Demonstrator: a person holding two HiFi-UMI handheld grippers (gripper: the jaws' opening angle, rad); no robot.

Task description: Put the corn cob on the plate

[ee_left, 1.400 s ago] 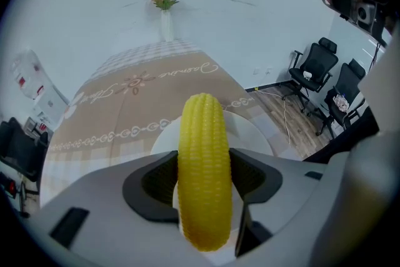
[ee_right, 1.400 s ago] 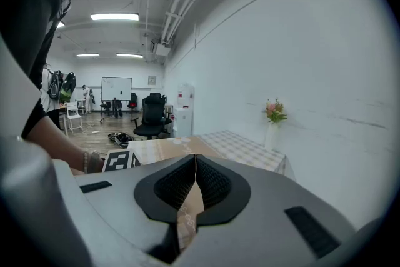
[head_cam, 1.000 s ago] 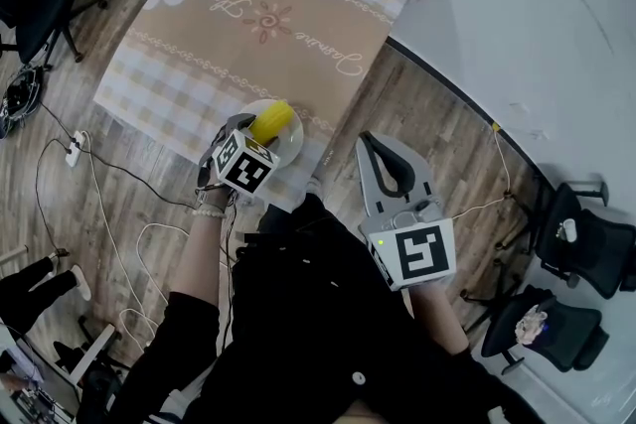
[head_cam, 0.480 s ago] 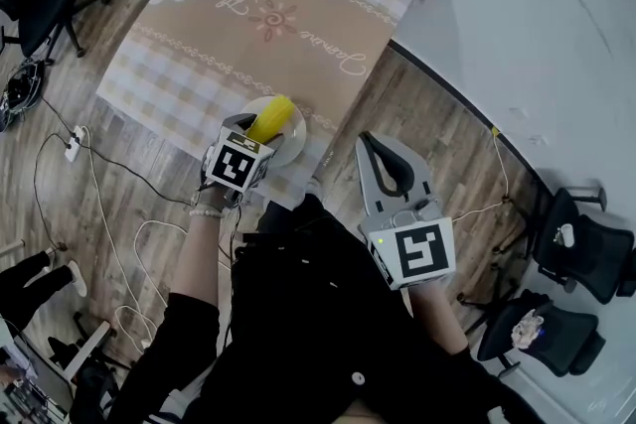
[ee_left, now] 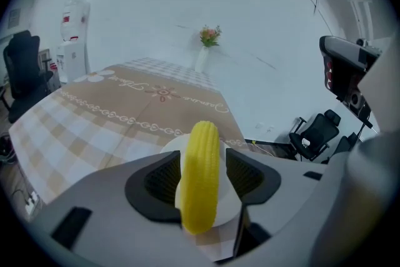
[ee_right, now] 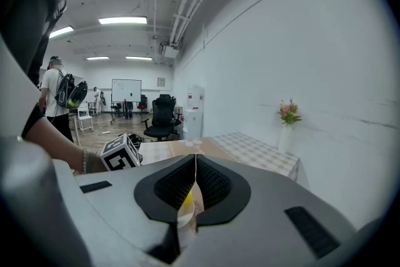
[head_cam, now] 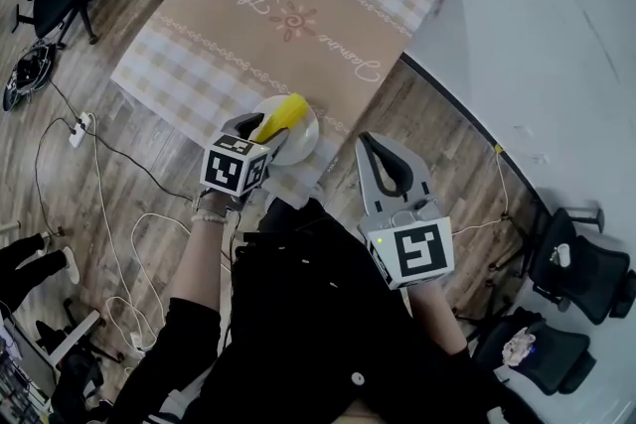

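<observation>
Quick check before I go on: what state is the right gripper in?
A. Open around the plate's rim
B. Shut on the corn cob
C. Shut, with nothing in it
C: the right gripper view shows the right gripper with its jaws pressed together and nothing between them. In the head view, the corn cob is over at the plate, apart from this gripper.

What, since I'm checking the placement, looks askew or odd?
The corn cob lies off-centre, over the plate's left side, between the left gripper's jaws, which have just been closing slightly without clamping it. The plate sits close to the table's near edge. Nothing spilled or damaged.
</observation>
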